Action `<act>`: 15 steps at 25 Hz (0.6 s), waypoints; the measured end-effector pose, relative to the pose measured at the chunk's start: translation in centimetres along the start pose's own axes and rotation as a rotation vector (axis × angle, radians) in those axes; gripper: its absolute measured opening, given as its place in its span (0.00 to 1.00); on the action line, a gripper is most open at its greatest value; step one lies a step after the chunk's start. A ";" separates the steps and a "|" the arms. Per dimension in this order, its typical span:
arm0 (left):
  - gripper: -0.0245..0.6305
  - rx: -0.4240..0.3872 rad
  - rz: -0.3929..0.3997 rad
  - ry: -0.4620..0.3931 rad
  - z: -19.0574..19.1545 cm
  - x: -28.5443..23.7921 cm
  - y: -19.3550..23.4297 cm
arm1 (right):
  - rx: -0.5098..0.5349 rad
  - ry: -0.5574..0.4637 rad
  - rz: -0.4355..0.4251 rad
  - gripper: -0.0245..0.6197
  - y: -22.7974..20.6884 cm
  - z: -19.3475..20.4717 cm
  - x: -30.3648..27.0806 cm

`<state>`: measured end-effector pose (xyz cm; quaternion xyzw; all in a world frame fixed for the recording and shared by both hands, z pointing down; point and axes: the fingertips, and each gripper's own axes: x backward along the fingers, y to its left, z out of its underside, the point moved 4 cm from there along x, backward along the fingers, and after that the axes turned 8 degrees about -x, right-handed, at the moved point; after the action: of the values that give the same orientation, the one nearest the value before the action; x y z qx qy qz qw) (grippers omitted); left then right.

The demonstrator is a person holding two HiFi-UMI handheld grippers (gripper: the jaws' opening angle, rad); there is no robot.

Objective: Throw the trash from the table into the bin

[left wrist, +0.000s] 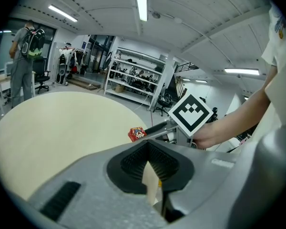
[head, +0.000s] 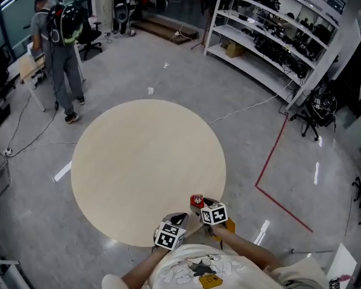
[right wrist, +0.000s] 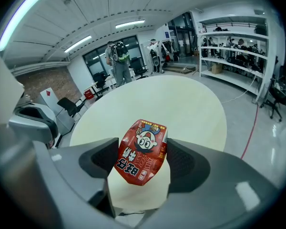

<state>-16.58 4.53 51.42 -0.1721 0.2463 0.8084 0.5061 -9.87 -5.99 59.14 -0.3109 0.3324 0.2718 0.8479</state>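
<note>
In the head view, the left gripper (head: 177, 219) is hiding its jaws under its own marker cube. The right gripper (head: 198, 205) is showing only a corner of the red printed snack packet (head: 196, 200) past its cube. Both are covering part of the near rim of the round beige table (head: 144, 161). A yellow thing (head: 229, 226) is peeking from under the right forearm (head: 246, 245), too hidden to name. The near edge is cutting off the person's white printed shirt (head: 192, 268). In the right gripper view, the packet is masking the pad faces beside it. In the left gripper view, the right edge is cropping the forearm. Goods on the far white metal shelves (head: 271, 41) are showing too small to tell.
</note>
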 end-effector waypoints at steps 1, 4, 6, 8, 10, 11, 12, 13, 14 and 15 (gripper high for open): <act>0.05 -0.006 0.008 0.005 -0.1 -0.1 -0.2 | -0.013 -0.006 0.011 0.54 -0.3 0.2 0.5; 0.05 -0.040 0.031 0.019 -0.6 -0.6 -0.2 | -0.054 -0.040 0.040 0.54 -1.2 0.1 1.4; 0.05 -0.058 0.053 0.033 -0.6 -1.3 -0.6 | -0.084 -0.060 0.062 0.54 -2.1 0.2 2.1; 0.05 -0.077 0.078 0.048 -0.3 -2.1 -1.1 | -0.116 -0.080 0.077 0.54 -3.0 0.8 2.5; 0.05 -0.105 0.104 0.062 -0.3 -2.5 -1.7 | -0.153 -0.103 0.092 0.54 -3.7 1.3 3.2; 0.05 -0.121 0.119 0.069 -0.4 -2.5 -2.0 | -0.173 -0.116 0.102 0.54 -3.9 1.5 3.8; 0.05 -0.138 0.133 0.077 -0.5 -2.6 -2.3 | -0.192 -0.130 0.113 0.54 -4.1 1.8 4.3; 0.05 -0.155 0.148 0.085 -0.7 -2.6 -2.7 | -0.210 -0.144 0.123 0.54 -4.4 2.1 4.9; 0.05 -0.170 0.162 0.092 -0.9 -2.8 -3.3 | -0.228 -0.156 0.133 0.54 -4.8 2.4 5.6; 0.05 -0.183 0.174 0.098 -1.3 -2.9 -3.9 | -0.246 -0.165 0.145 0.54 -5.4 2.8 6.4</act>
<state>-11.74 3.09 51.06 -0.2347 0.2101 0.8590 0.4036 -1.14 -5.92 57.92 -0.3640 0.2474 0.3956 0.8061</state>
